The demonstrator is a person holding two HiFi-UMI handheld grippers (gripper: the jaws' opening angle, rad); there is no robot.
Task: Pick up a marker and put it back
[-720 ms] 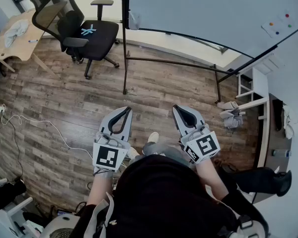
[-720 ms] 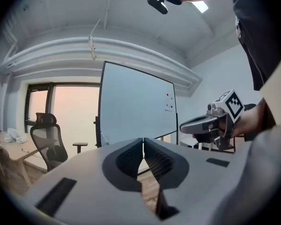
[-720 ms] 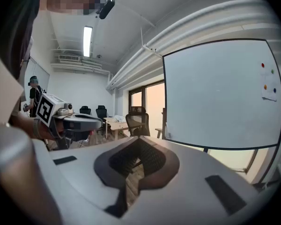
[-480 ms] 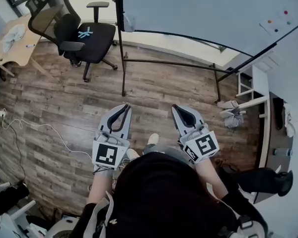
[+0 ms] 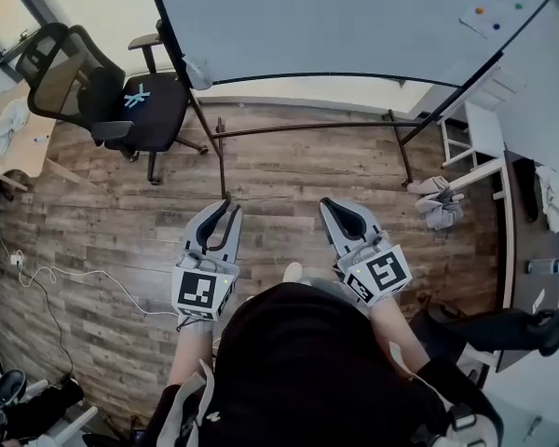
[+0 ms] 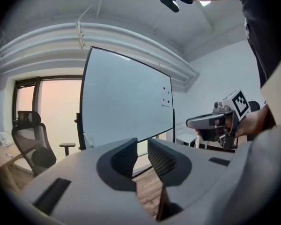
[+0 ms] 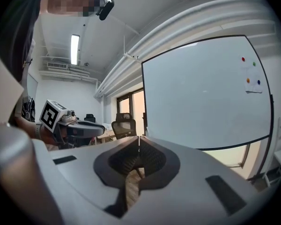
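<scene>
Left gripper: fingers slightly apart, nothing between them.
Right gripper: fingers closed together, empty.
Marker: not made out in any view; none held.
Progress: judged unstarted; reaching the whiteboard, pick-up and return remain.

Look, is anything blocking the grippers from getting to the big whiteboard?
Nothing visible does. Only wooden floor lies between the left gripper, the right gripper and the whiteboard. No marker can be made out.
</scene>
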